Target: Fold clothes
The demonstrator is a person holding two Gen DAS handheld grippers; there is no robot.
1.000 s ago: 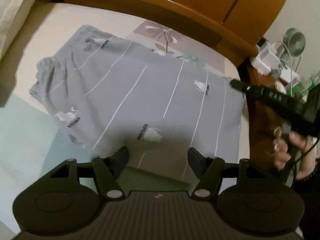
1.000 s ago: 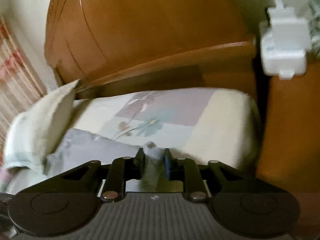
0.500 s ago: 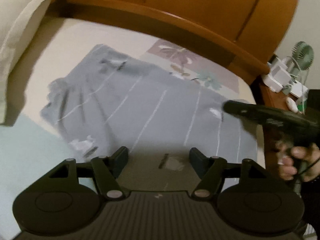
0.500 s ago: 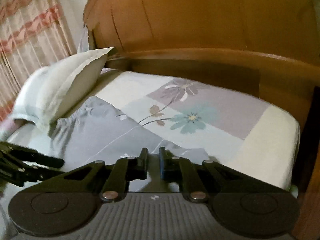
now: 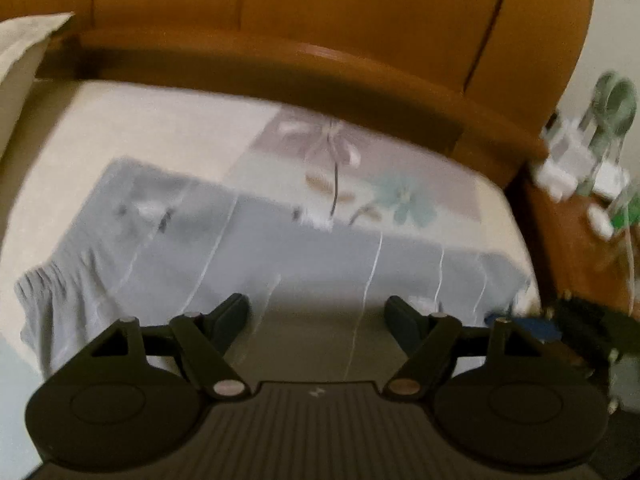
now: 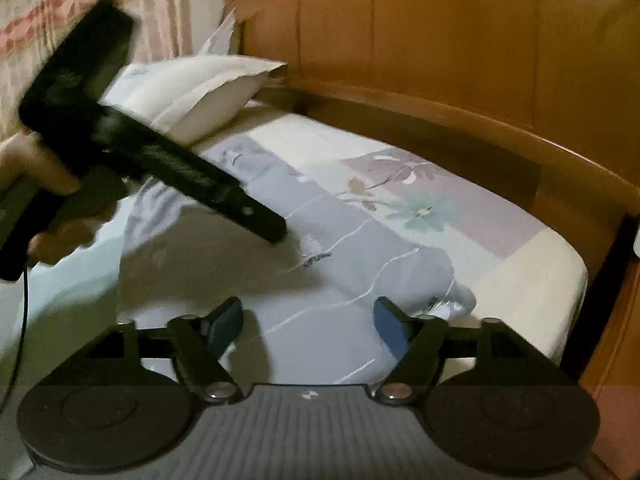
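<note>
The grey striped garment [image 6: 320, 248] lies flat on the bed [image 6: 532, 280], across the middle of both frames. The left gripper [image 5: 316, 312] and the right gripper [image 6: 308, 316] both hover above it with jaws spread wide and empty. A pillow [image 6: 192, 92] sits at upper left.

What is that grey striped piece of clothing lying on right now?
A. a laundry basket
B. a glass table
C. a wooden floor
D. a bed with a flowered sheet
D: the grey striped garment lies spread flat on the bed's flowered sheet, in front of the wooden headboard and beside a pillow; both grippers are open and hold nothing.
</note>
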